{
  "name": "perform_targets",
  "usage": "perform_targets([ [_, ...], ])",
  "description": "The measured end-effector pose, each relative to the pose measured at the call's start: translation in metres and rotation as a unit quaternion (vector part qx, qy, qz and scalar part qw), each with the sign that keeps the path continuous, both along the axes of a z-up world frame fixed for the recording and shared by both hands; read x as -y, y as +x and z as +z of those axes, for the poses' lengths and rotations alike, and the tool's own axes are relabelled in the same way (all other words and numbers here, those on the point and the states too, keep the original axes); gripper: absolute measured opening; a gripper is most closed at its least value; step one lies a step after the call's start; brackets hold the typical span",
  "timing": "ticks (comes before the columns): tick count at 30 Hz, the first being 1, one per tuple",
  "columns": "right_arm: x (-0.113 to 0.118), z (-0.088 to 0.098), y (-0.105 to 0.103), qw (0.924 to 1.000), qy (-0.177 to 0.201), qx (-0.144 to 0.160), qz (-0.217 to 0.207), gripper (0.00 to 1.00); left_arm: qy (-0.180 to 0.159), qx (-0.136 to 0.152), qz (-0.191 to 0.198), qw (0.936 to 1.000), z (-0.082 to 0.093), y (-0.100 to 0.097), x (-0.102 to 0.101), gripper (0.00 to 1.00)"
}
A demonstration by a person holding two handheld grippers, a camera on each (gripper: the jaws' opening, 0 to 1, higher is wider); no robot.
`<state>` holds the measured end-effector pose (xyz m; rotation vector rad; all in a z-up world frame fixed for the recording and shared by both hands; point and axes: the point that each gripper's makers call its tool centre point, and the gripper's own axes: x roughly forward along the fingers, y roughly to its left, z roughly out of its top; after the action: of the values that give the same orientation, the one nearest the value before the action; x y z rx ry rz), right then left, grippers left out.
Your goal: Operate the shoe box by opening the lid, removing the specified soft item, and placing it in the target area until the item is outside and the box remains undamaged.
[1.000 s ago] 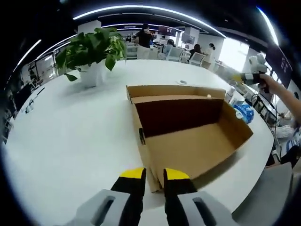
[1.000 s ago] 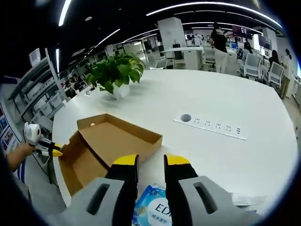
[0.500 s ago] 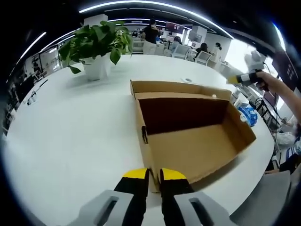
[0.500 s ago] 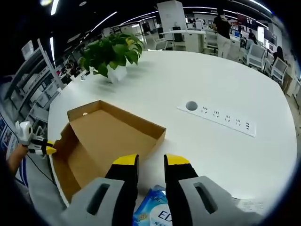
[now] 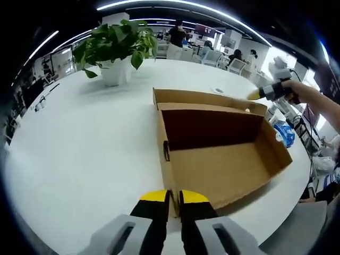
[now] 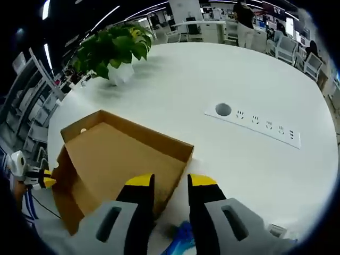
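My left claw [image 5: 169, 197], with its yellow tips and grey arms, is pinched shut on the thin near wall of the open brown cardboard shoe box [image 5: 223, 159]. The box is plain, stiff card with sharp straight edges and a dark shadow inside its far wall, and I see nothing lying in it. It sits on the smooth, round white surface [image 5: 79, 143], which has lots of bare room on the left side. My right claw [image 6: 170, 183] has a small gap between its yellow tips and holds nothing; it hangs over the corner of the box [image 6: 117, 159]. Just under it, near the edge of the surface, peeks a soft blue plastic pack [image 6: 183, 239], outside the box. A leafy green plant in a white pot [image 5: 117, 50] stands well away from the box. A white strip of power sockets [image 6: 260, 127] is set flat in the surface beside the box. Compared with a second ago, my right claw has come closer to the box, and less of the blue pack shows now.
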<state>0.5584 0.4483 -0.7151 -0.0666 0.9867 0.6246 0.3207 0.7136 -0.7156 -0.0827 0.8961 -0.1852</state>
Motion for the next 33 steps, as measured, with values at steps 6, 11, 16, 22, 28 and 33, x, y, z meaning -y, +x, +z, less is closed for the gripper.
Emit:
perform_targets([
  [6,-0.006,-0.019,0.0,0.9993,-0.031,-0.021,0.0,0.24,0.0,0.001,0.004,1.0,0.0,0.0,-0.001,0.06],
  [11,-0.004,-0.03,-0.002,0.9977,-0.063,-0.026,0.004,0.2,0.001,0.001,0.001,1.0,0.0,0.0,0.0,0.06],
  [16,0.0,-0.033,-0.006,0.9961,-0.081,-0.033,0.0,0.13,-0.002,0.002,-0.001,1.0,0.001,-0.001,0.001,0.07],
  [22,0.007,-0.031,-0.001,0.9961,-0.08,-0.035,-0.013,0.06,-0.005,0.004,0.001,1.0,0.001,-0.001,0.001,0.07],
  [28,0.005,-0.026,-0.004,0.9964,-0.08,-0.027,-0.01,0.05,-0.006,0.005,0.002,1.0,0.001,-0.001,0.001,0.07],
  [33,0.006,-0.02,-0.007,0.996,-0.088,-0.016,0.002,0.04,-0.011,0.009,0.004,0.9999,0.001,0.0,0.001,0.07],
])
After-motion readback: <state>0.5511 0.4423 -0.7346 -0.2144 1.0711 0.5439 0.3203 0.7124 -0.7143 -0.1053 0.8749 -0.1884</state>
